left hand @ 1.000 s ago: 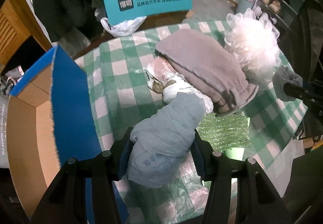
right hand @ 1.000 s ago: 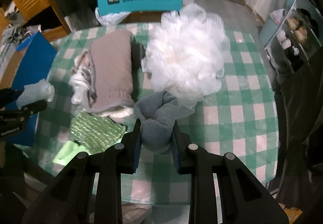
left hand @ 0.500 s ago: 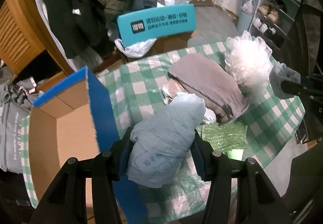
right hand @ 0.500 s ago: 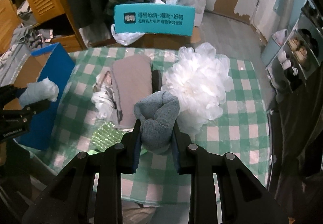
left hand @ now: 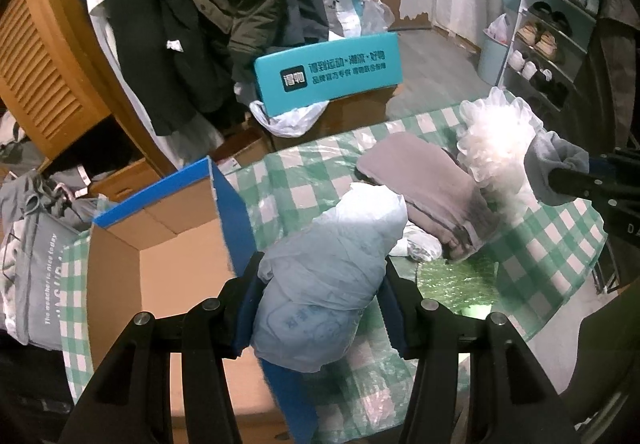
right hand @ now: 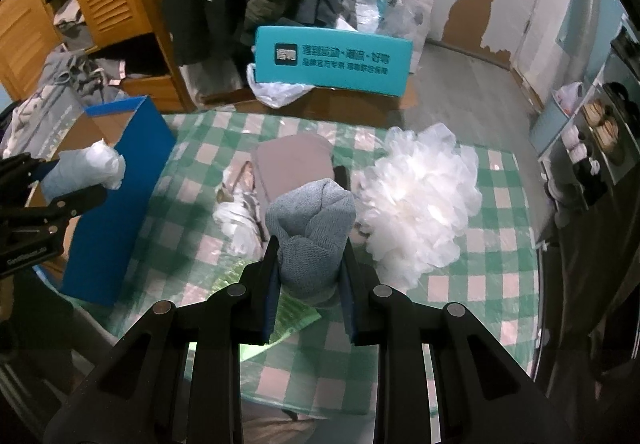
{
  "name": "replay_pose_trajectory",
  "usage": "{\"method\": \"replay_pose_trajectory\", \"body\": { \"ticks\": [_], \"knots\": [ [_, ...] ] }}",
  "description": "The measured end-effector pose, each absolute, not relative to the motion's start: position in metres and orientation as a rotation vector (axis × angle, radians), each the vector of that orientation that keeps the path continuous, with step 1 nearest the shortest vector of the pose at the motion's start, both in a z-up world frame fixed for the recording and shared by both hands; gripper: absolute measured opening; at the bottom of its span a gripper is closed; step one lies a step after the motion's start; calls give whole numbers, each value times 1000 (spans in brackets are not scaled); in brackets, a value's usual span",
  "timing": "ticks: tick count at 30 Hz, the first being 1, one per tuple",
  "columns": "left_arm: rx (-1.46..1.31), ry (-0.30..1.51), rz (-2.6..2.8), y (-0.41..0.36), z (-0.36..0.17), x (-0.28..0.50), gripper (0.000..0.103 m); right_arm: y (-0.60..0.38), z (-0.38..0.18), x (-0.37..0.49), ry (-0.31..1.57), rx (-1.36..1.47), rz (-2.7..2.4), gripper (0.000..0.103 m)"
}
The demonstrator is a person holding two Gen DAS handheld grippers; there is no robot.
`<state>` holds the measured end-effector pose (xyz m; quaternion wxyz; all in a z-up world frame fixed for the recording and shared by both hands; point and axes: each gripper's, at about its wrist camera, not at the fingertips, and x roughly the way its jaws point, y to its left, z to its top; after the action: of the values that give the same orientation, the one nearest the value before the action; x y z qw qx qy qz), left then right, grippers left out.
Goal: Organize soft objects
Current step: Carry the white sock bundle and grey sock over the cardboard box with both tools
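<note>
My left gripper is shut on a pale blue plastic-wrapped bundle, held above the right wall of the open blue cardboard box. It shows from the side in the right wrist view. My right gripper is shut on a rolled grey sock, held above the table; it also shows at the right edge of the left wrist view. On the green checked tablecloth lie a folded grey-brown cloth, a white fluffy mesh ball and a crumpled plastic packet.
A green bubble-wrap sheet lies near the table's front edge. A teal box with white lettering stands behind the table. Coats hang at the back, a wooden cabinet on the left, a shoe rack on the right.
Both grippers have risen and pulled back from the table with their loads. The left one has shifted left, so the box's open inside now shows under the bundle.
</note>
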<state>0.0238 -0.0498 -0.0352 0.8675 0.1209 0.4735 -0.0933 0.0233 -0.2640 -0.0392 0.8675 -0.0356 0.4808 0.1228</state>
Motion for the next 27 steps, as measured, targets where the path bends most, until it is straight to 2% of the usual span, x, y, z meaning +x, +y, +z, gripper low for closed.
{"method": "replay_pose_trajectory", "body": {
  "ticks": [27],
  "knots": [
    [169, 974, -81, 38, -25, 18, 54, -143, -20, 43, 977, -154, 451, 24]
  ]
}}
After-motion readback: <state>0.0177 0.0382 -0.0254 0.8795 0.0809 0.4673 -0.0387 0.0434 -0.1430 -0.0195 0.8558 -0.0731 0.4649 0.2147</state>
